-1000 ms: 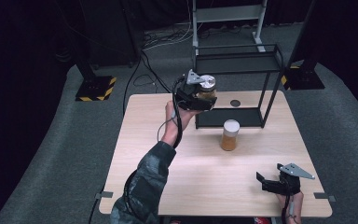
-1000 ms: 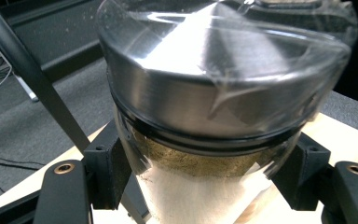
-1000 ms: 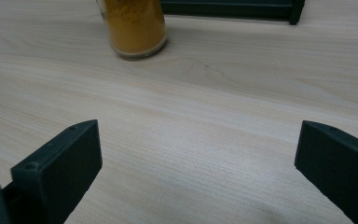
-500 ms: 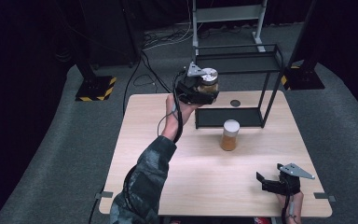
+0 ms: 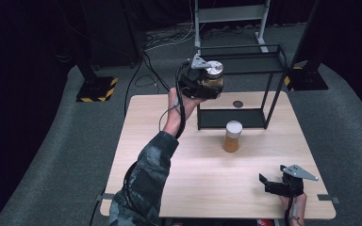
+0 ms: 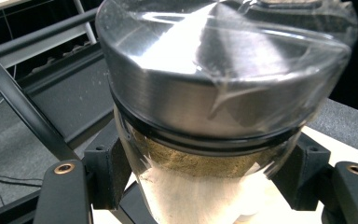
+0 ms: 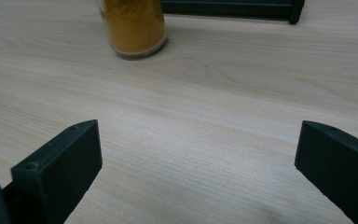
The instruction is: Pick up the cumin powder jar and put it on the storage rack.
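Clamped on the glass body of a silver-lidded jar (image 5: 213, 75), the left gripper (image 5: 202, 84) holds it aloft beside the black rack's (image 5: 273, 61) top shelf — the right gripper (image 5: 275, 184), jaws wide apart, rests well in front of that rack.

I'm seeing a glass jar of orange powder with a pale lid (image 5: 232, 136) standing on the light wooden table (image 5: 169, 122), a black metal two-tier shelf frame (image 5: 239, 84) sitting behind it, a small dark disc (image 5: 237, 104) lying nearby.
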`<state>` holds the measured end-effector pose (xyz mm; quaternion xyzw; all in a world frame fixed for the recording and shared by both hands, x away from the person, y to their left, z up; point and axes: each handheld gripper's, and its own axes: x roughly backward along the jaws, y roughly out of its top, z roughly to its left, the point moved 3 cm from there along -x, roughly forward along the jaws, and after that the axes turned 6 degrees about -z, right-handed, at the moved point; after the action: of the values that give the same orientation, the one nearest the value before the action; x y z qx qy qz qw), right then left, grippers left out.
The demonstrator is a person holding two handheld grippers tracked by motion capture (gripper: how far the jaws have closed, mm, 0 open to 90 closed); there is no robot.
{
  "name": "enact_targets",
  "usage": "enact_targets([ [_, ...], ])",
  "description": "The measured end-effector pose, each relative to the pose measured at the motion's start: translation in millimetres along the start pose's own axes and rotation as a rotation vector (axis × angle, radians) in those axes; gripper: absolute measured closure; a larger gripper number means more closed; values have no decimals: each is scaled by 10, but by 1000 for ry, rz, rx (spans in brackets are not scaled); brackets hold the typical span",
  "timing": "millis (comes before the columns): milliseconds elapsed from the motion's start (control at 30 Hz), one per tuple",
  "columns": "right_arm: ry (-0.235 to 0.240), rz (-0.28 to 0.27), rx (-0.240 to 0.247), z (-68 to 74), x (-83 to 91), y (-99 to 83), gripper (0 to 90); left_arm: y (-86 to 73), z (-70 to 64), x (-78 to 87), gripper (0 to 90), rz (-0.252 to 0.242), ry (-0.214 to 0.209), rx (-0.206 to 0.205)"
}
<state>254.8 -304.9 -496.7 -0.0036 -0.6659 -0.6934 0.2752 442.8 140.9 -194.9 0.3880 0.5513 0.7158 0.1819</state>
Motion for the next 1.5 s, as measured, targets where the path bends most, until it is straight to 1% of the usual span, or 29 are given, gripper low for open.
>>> enact_targets([
  [200, -3, -1, 2, 2, 2, -2, 0, 81, 19, 14, 299, -11, 1, 4],
  [300, -2, -1, 3, 0, 0, -3, 0, 136, 25, 9, 300, -7, 0, -3],
  [433, -2, -1, 4, 2, -1, -1, 0, 203, 51, -3, 299, -14, -3, 7],
  [633, -2, -2, 0, -3, 3, -4, 0, 333, 91, -6, 299, -12, 14, -3],
  [867, 0, -3, -1, -3, 6, -5, 0, 447, 170, -18, 299, -23, 26, 13],
  [1033, 1, -3, -1, -5, 6, -5, 0, 512, 228, -59, 299, -18, 32, 20],
  [1167, 2, -3, -1, -8, 6, -6, 0, 555, 310, -97, 300, -12, 36, 27],
  [1267, 2, -4, -2, -9, 7, -7, 0, 565, 384, -130, 299, -14, 34, 51],
  [1333, 2, -5, -3, -10, 8, -9, 0, 566, 418, -161, 300, -14, 39, 58],
  [1500, 3, -7, 2, -13, 7, -12, 0, 577, 497, -256, 299, 4, 48, 82],
])
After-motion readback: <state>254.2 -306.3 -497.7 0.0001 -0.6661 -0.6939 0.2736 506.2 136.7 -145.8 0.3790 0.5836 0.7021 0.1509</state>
